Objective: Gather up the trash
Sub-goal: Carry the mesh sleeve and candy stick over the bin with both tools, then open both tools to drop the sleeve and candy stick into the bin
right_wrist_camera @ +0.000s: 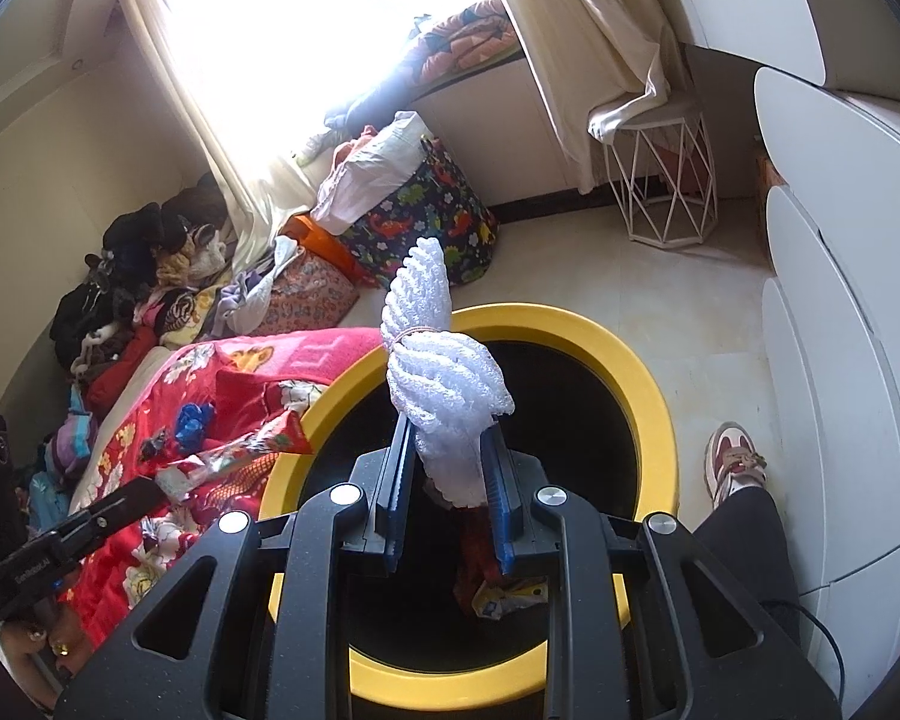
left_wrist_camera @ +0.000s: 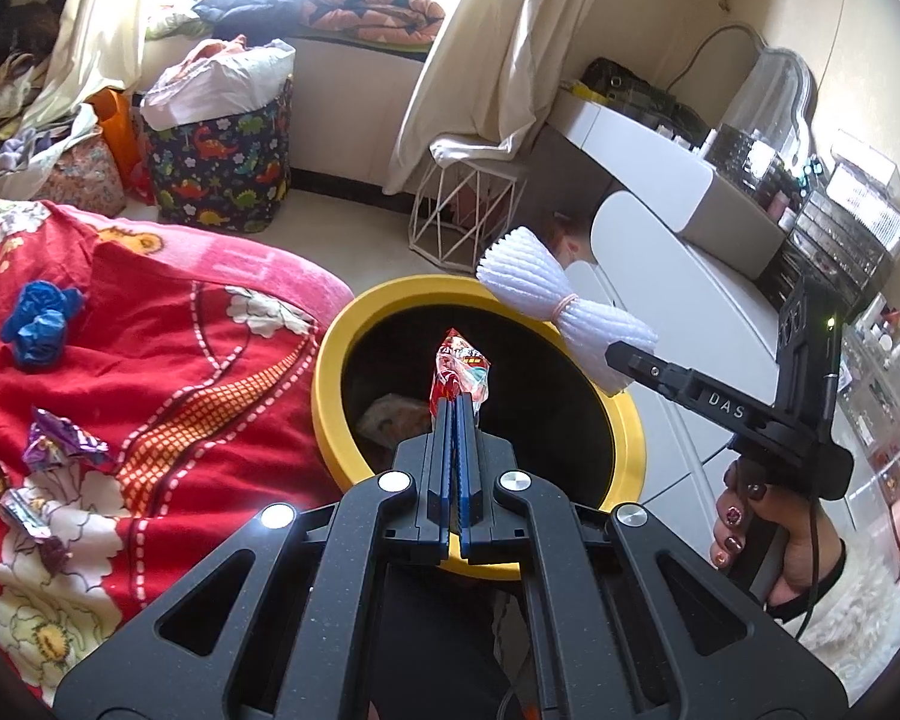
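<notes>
Left tongs (left_wrist_camera: 457, 405) pinch a red wrapper (left_wrist_camera: 461, 373), right tongs (right_wrist_camera: 447, 468) white foam netting (right_wrist_camera: 432, 372), over the yellow-rimmed bin (left_wrist_camera: 330, 372).

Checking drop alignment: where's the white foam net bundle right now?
Held in the right gripper, the white foam net bundle hangs over the yellow-rimmed bin; in the left view it is at the bin's upper-right rim.

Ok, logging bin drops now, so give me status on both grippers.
Left gripper shut on red wrapper, over yellow bin. Right gripper shut on white foam net, over same bin. Nothing blocking.
</notes>
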`<state>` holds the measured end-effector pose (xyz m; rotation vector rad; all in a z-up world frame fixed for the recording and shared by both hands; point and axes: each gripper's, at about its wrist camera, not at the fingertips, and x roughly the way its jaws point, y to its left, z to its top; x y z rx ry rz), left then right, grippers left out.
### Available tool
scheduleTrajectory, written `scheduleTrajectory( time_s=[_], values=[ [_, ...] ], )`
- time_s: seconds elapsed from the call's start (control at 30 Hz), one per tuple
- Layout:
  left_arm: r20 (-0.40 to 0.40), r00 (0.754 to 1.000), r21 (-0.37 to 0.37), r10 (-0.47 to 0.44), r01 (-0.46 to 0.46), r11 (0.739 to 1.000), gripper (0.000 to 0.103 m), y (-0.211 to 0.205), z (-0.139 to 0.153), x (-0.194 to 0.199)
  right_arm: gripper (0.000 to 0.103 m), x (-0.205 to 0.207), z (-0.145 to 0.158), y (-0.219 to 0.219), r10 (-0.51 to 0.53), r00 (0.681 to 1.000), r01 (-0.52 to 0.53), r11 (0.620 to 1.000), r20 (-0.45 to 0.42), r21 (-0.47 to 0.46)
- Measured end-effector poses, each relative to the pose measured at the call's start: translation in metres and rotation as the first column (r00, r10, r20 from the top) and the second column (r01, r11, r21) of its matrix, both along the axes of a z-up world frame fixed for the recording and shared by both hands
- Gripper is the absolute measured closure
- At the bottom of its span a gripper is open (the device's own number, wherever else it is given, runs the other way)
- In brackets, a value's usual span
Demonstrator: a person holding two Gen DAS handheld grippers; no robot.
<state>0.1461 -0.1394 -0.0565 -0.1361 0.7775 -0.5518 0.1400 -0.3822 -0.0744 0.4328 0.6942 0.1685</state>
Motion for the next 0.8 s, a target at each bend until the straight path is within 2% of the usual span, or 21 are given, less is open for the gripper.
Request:
scheduleTrajectory(
  time_s=[0.47,0.8],
  values=[
    [-0.054,0.998,0.053,-0.03,0.033,0.998,0.103,-0.025,-0.024,0.013,0.081,0.004,-0.01,-0.004,0.009,0.999,-0.009,1.0,-0.042,0.011],
    [-0.078,0.996,0.052,-0.033,0.037,0.998,0.103,-0.031,-0.033,0.021,0.081,0.003,-0.01,-0.003,0.011,0.999,-0.011,1.0,-0.041,0.009]
  ],
)
